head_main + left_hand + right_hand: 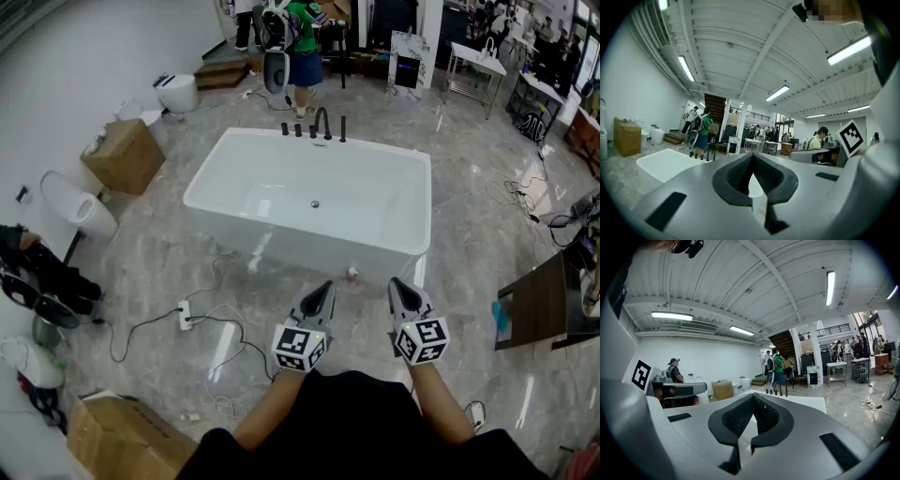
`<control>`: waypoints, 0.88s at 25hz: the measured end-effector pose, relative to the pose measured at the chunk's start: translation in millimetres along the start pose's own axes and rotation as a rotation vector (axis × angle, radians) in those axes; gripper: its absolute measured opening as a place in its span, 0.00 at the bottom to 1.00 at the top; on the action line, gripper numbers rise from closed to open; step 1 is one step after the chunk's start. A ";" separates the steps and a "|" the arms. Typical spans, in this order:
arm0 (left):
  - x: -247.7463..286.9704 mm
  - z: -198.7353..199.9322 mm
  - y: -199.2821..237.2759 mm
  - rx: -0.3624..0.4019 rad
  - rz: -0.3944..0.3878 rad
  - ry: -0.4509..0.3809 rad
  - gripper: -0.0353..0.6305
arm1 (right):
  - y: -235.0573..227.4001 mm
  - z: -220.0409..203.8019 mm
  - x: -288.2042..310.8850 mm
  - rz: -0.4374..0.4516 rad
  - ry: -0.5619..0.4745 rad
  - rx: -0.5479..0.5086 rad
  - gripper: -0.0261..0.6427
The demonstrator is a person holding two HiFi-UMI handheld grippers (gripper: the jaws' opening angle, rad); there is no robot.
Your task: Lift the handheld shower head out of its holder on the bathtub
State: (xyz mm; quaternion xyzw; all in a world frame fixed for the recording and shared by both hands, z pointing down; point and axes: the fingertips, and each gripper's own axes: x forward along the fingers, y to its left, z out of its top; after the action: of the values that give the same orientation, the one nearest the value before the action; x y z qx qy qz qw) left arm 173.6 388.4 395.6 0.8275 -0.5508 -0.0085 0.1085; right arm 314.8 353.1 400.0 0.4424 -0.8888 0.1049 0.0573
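The slim black handheld shower head (343,129) stands on the white bathtub's (300,236) far rim beside the spout (322,118), well apart from the left gripper (324,289) and right gripper (397,285). Both grippers' fingers are pressed together on nothing. It is probably rigid, smooth, slippery and hose-tethered, so grasp it mid-shaft.

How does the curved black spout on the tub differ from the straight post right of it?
The spout arches over and looks taller; the post is a straight upright rod. The spout has fittings either side; the post ends the row. Both are black, on the bathtub rim.
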 end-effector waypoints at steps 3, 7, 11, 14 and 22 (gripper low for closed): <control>0.8 0.8 2.4 0.004 0.003 -0.007 0.05 | 0.4 0.3 0.7 0.019 -0.013 0.010 0.04; -0.2 -0.7 8.7 0.016 0.015 0.004 0.05 | -2.1 0.7 0.8 -0.007 -0.018 -0.005 0.04; -8.0 -8.6 11.3 0.005 0.032 0.014 0.05 | 0.9 -1.7 -5.2 -0.016 -0.019 0.011 0.04; -8.0 -7.1 9.3 0.010 0.026 0.008 0.05 | -4.9 3.5 -7.9 -0.036 -0.041 -0.006 0.04; -12.9 -5.7 10.2 0.007 0.017 -0.010 0.05 | -13.9 3.3 -13.5 -0.027 -0.049 -0.042 0.04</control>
State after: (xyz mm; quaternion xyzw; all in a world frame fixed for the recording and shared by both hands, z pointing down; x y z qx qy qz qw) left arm 160.1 397.5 401.7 0.8231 -0.5585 -0.0095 0.1029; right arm 334.0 354.7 396.0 0.4555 -0.8859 0.0747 0.0461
